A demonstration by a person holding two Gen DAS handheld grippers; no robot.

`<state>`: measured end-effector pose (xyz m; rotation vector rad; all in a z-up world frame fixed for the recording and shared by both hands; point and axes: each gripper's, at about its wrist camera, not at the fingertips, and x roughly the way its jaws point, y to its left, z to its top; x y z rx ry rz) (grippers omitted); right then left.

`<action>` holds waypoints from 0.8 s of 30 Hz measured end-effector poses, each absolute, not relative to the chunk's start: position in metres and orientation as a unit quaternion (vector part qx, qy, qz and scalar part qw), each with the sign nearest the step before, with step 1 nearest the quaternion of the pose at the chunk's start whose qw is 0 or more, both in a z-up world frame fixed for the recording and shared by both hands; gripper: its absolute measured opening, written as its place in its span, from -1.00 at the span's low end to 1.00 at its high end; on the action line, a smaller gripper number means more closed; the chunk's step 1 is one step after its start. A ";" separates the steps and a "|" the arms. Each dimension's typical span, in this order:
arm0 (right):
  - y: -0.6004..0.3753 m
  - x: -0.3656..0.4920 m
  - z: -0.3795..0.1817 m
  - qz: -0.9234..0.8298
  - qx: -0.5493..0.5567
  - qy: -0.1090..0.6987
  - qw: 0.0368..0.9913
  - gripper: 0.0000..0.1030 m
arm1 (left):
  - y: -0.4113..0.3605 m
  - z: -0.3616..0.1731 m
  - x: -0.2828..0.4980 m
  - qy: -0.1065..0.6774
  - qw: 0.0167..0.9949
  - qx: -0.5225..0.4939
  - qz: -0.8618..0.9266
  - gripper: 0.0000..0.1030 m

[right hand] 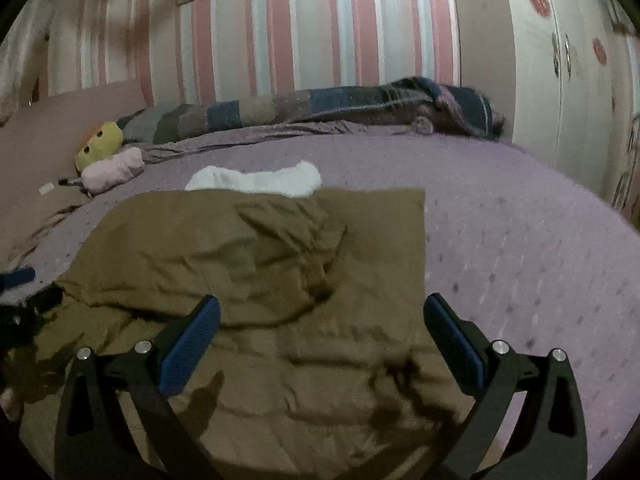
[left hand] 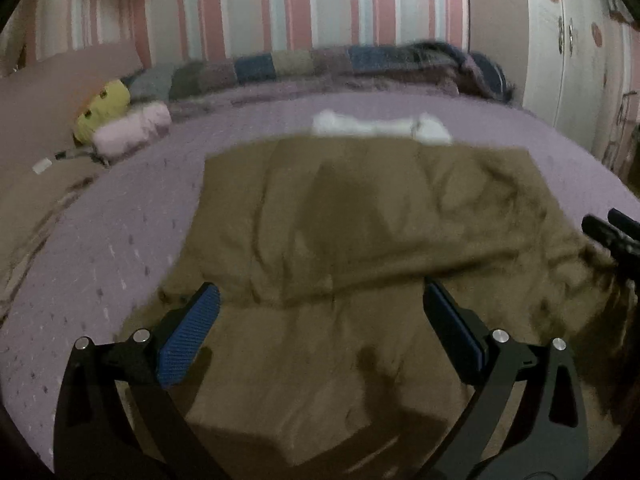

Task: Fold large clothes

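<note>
A large olive-brown garment [left hand: 360, 216] lies spread and wrinkled on the purple bed, with a layer folded over its far part; it also shows in the right wrist view [right hand: 256, 264]. My left gripper [left hand: 320, 300] is open and empty, hovering over the garment's near left part. My right gripper [right hand: 322, 312] is open and empty over the garment's near right part. The right gripper's black fingers [left hand: 612, 236] show at the right edge of the left wrist view. The left gripper [right hand: 24, 292] shows at the left edge of the right wrist view.
A white cloth [right hand: 260, 178] lies just beyond the garment. A yellow plush toy [right hand: 100, 148] and a pink roll [right hand: 114, 174] sit at the far left. A striped blanket [right hand: 320, 108] lies along the wall. The purple bedsheet [right hand: 520, 240] extends right. A white wardrobe [right hand: 560, 80] stands at right.
</note>
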<state>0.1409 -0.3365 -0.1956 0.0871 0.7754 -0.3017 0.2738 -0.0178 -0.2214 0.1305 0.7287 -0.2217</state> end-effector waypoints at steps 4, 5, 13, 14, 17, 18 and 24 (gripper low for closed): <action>-0.347 0.135 -0.214 -0.163 0.064 0.394 0.903 0.97 | -0.005 -0.239 0.273 0.365 0.923 0.052 -0.106 0.94; -0.348 0.136 -0.215 -0.164 0.062 0.393 0.903 0.97 | -0.003 -0.243 0.274 0.368 0.923 0.048 -0.106 0.94; -0.351 0.143 -0.234 -0.167 0.062 0.428 0.886 0.97 | 0.005 -0.263 0.286 0.401 0.908 0.024 -0.117 0.94; -0.351 0.144 -0.236 -0.167 0.062 0.431 0.884 0.97 | 0.006 -0.263 0.286 0.402 0.908 0.026 -0.114 0.94; -0.351 0.145 -0.236 -0.163 0.062 0.448 0.877 0.97 | 0.010 -0.252 0.280 0.406 0.908 0.028 -0.099 0.94; -0.349 0.145 -0.233 -0.158 0.056 0.459 0.872 0.97 | 0.011 -0.247 0.276 0.405 0.908 0.026 -0.101 0.94; -0.324 0.103 -0.190 -0.139 0.006 0.468 0.873 0.97 | 0.051 -0.220 0.234 0.404 0.910 0.059 -0.074 0.94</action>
